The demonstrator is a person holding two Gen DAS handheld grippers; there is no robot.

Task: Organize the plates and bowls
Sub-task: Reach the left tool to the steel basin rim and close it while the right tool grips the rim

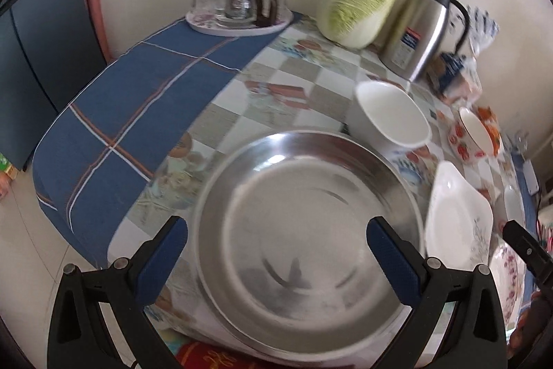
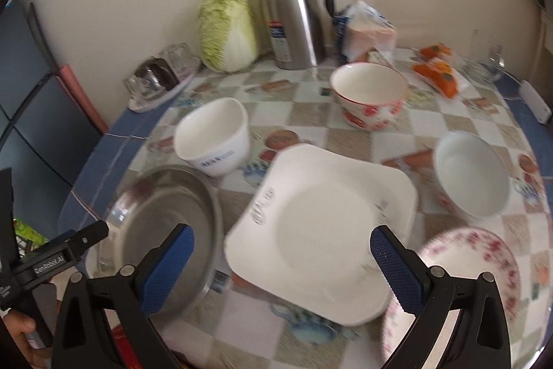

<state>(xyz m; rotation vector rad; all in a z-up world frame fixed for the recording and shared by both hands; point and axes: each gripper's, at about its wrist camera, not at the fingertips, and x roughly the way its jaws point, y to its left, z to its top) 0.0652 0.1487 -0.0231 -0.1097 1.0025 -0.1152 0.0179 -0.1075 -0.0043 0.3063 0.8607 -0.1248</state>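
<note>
Lit evenly and softly, daylight-like, without hard shadows; only a pale sheen and smeared reflections inside the steel basin (image 1: 307, 241) and a bright streak down the steel jug (image 2: 297, 9). Blurred by motion in both views, most strongly on the square plate (image 2: 321, 230), the white bowl (image 1: 390, 116) and the print of the surface (image 1: 293, 71). Bent hard by the fisheye, with straight edges curving outward and black vignetted corners around the round field.

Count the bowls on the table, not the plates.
3: a plain white bowl beside the steel plate, a red-flowered bowl near the thermos, another white-inside bowl at right. None seem hidden.
</note>
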